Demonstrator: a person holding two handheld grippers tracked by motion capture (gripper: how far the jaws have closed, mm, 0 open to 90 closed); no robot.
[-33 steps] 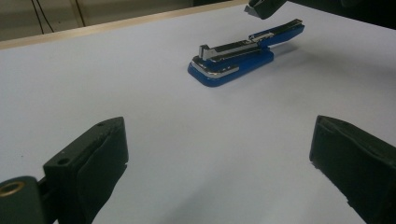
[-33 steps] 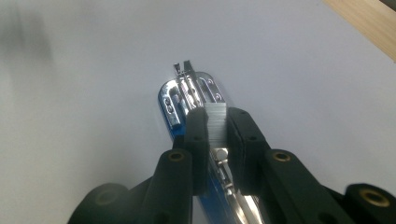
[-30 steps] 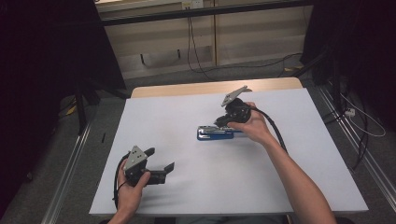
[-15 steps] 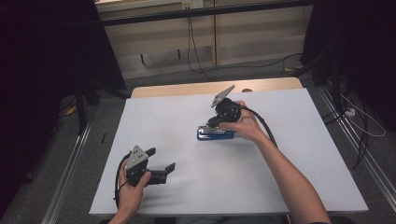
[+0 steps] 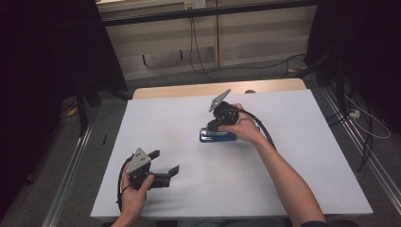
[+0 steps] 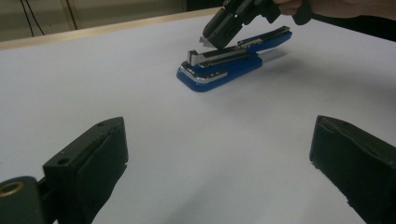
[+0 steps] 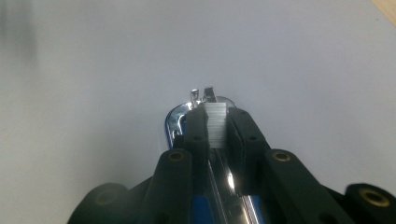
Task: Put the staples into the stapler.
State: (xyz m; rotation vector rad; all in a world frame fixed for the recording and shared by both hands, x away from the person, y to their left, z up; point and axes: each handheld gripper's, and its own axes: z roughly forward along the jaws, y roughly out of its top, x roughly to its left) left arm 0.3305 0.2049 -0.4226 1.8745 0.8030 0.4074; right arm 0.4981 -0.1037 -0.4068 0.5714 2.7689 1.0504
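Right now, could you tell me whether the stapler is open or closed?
Open. The stapler lies flat with its metal staple channel bared, and the right gripper pinches a strip of staples above it.

White table, floor cables

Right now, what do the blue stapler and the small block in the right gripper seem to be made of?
The stapler: its blue body looks like glossy plastic and its bright, mirror-like rail like chromed metal. The strip of staples held in the right gripper looks like pale matte metal, with fine lines across it. The table cover looks like matte white sheet, perhaps paper.
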